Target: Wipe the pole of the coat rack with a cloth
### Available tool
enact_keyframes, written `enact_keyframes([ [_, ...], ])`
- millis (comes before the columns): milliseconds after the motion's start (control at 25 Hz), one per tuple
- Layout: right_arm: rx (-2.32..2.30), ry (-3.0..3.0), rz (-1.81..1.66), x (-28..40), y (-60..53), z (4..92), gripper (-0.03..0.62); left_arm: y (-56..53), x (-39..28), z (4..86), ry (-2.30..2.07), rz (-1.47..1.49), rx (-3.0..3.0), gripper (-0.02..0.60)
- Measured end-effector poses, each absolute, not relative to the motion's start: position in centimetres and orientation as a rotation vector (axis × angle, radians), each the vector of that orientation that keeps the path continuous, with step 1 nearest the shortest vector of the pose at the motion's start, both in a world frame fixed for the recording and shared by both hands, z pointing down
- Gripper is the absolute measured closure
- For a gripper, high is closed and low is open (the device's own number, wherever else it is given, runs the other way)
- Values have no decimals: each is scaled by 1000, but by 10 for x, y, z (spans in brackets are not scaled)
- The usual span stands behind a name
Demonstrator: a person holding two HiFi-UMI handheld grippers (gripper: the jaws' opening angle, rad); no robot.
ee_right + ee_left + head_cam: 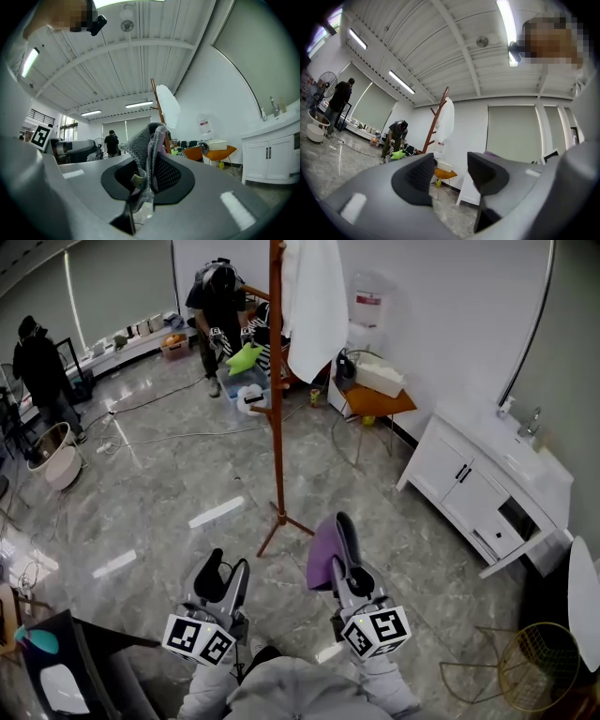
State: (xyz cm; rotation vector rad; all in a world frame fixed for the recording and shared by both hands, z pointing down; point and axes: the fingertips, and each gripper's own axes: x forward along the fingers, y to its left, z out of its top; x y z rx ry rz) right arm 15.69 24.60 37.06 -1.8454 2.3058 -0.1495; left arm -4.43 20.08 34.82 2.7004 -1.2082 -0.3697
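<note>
A brown wooden coat rack (277, 399) stands on the marble floor ahead of me, a white garment (316, 301) hanging from its top. The rack also shows in the left gripper view (436, 119) and behind the cloth in the right gripper view (156, 96). My right gripper (337, 545) is shut on a purple-grey cloth (324, 554) (147, 150), held low and short of the pole's base. My left gripper (225, 577) (450, 176) is open with nothing between its jaws, beside the right one.
A white cabinet with a sink (487, 479) stands at the right, an orange side table (375, 401) and water dispenser (367, 306) behind the rack. A person (217, 310) bends over near the back; another person (42, 367) stands at far left. A wire basket (539, 667) sits bottom right.
</note>
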Motion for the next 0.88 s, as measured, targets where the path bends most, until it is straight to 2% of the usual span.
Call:
enact_keyframes([
  [360, -1857, 2299, -158, 160, 194, 373, 542, 148, -36, 349, -1184, -380, 2717, 339],
  [880, -1902, 2257, -80, 119, 16, 352, 542, -25, -75, 336, -1104, -414, 2753, 339],
])
